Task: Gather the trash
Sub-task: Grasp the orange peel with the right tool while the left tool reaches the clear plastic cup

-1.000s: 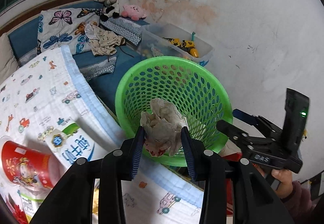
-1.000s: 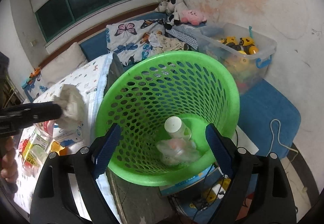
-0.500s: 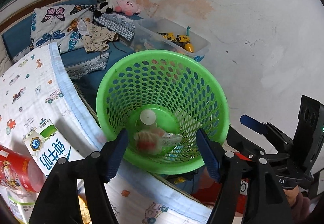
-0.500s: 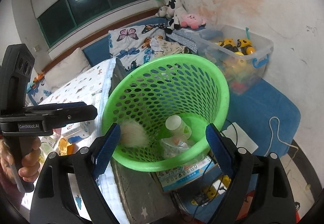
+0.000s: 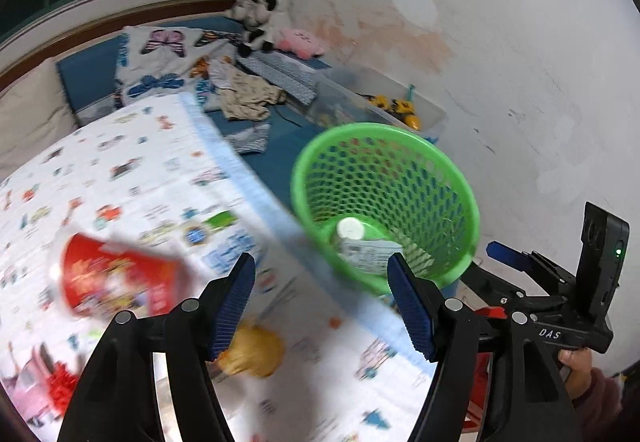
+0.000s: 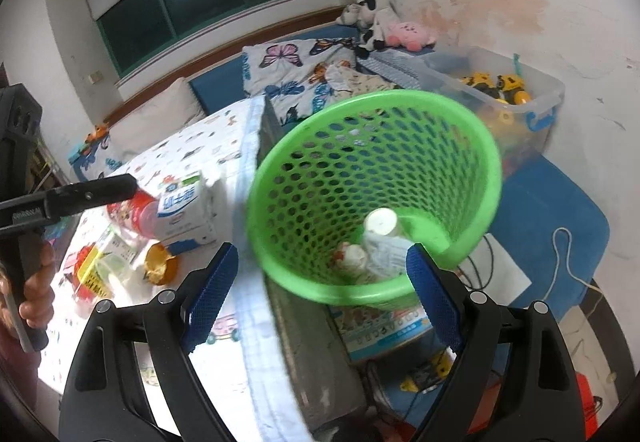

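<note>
A bed covered by a white quilt printed with small cars is filling the left of both views, blurred in the left wrist view. Just beside its right edge a green perforated plastic basket is standing, tilted in both views, its rim level with the quilt edge. Inside it, at the bottom, a white-capped bottle, a crumpled paper wad and a printed wrapper are lying together, touching.

Far right against the stained wall, a clear storage tub is holding yellow toy vehicles. Far behind it a butterfly-print pillow, a black-and-white plush cow and a pink plush are sitting on blue bedding.

The left gripper is hanging over the quilt's right edge with its 2 blue-padded fingers spread wide and nothing between them. The right gripper is likewise standing wide and empty, its fingers framing the near rim of the basket without touching it.

On the quilt more trash is lying: a red printed snack cup on its side, a white milk carton with blue lettering just beside it, and a crumpled orange wrapper nearer, under the left gripper's left finger. Further red and yellow packets are lying at the near left, too blurred to name.
</note>
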{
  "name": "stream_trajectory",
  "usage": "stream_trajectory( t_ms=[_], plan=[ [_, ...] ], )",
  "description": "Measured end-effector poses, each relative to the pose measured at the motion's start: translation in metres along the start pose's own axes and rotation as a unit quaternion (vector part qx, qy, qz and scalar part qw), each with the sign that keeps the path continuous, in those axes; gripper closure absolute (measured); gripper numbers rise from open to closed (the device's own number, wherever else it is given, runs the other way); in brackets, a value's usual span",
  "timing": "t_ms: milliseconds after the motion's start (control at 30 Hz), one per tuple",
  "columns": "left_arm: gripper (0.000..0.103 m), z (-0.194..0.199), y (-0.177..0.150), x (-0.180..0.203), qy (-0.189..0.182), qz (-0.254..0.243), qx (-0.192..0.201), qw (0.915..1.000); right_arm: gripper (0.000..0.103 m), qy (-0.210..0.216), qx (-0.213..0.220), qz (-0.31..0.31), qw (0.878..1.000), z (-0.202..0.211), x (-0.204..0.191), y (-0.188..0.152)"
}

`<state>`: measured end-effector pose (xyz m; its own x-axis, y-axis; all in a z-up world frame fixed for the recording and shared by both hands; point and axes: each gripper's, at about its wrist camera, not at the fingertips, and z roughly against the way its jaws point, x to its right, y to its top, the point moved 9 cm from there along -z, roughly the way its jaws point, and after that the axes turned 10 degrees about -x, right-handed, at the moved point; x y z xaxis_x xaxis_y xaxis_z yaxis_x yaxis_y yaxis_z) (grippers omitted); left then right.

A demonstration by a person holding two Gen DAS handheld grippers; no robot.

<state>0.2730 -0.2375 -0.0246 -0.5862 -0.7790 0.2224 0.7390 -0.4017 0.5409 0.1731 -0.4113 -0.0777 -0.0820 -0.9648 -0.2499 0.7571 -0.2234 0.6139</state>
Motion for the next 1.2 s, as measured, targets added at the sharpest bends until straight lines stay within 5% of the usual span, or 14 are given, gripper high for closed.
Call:
stream_trajectory(
  t_ms=[367,533,900,1200],
  plan=[
    [0.037,0.038,-0.049,-0.076,0.034,0.066,0.015,0.9972,0.018,0.040,-0.032,0.049,0.998,-0.026,-0.066,-0.011],
    [0.037,0.047,-0.072,-0.096,0.042,0.081,0.014,0.9957,0.026,0.057,-0.052,0.078,0.994,-0.043,-0.098,-0.018],
    [0.037,0.066,-0.105,-0.109,0.049,0.083,0.021,0.9951,0.037,0.085,-0.095,0.136,0.982,-0.083,-0.157,-0.038],
    [0.038,0.066,-0.114,-0.111,0.042,0.084,0.017,0.9955,0.045,0.077,-0.116,0.156,0.978,-0.111,-0.166,-0.042]
  ],
)
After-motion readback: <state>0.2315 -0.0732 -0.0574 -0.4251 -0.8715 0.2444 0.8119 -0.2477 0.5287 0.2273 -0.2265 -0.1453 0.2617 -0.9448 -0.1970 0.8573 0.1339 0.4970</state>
